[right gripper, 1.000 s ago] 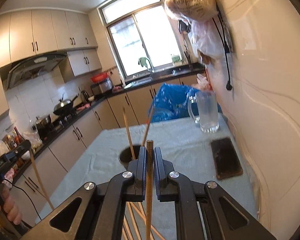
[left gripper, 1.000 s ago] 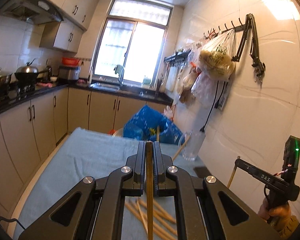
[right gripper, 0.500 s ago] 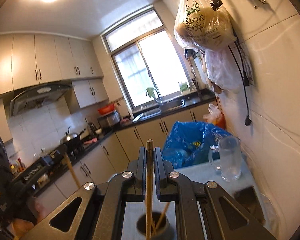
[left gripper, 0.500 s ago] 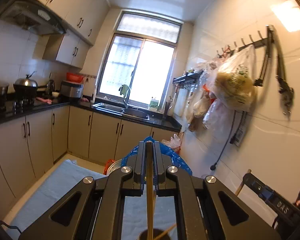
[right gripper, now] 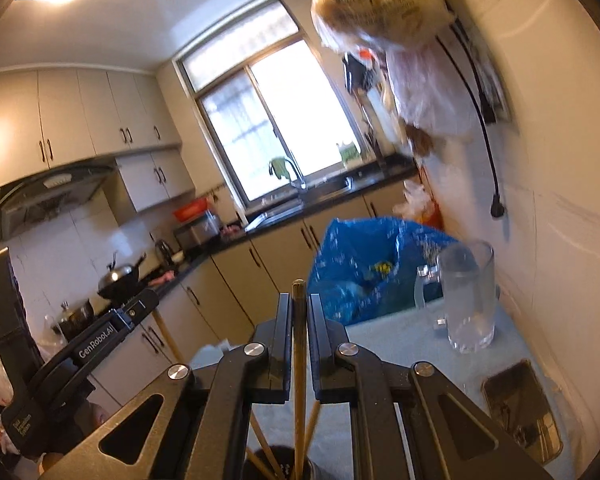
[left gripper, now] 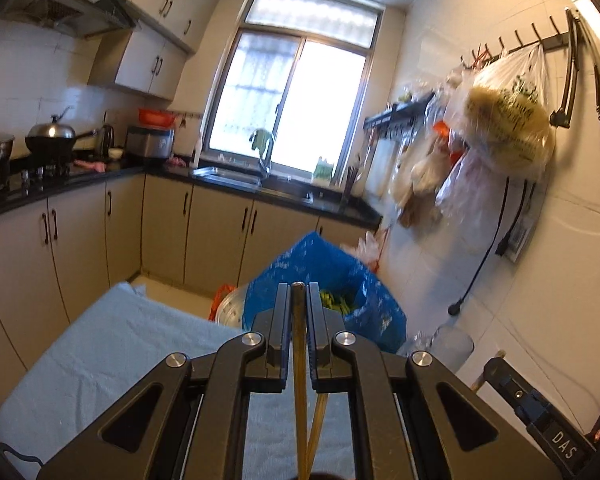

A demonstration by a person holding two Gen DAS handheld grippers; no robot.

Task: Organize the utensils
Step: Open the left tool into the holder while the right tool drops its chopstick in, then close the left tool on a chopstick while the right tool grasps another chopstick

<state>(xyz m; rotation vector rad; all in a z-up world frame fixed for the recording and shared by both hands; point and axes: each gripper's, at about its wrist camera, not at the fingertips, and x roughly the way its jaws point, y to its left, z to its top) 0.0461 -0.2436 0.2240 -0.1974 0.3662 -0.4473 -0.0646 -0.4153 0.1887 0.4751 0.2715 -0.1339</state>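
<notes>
Each tool, left tool point(left gripper: 299, 320) and right tool point(right gripper: 299, 320), clamps one chopstick point(right gripper: 299, 360) upright above the dark holder point(right gripper: 278, 462) on the bench point(right gripper: 400, 344), which already holds several; both await dropping.

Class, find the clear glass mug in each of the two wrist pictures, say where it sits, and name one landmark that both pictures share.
Left wrist view: glass mug at lower right, blurred, on the table by the wall, just right of the blue bag.
Right wrist view: glass mug at right of centre, upright on the cloth, again right of the blue bag.
Shared landmark: the window.
</notes>
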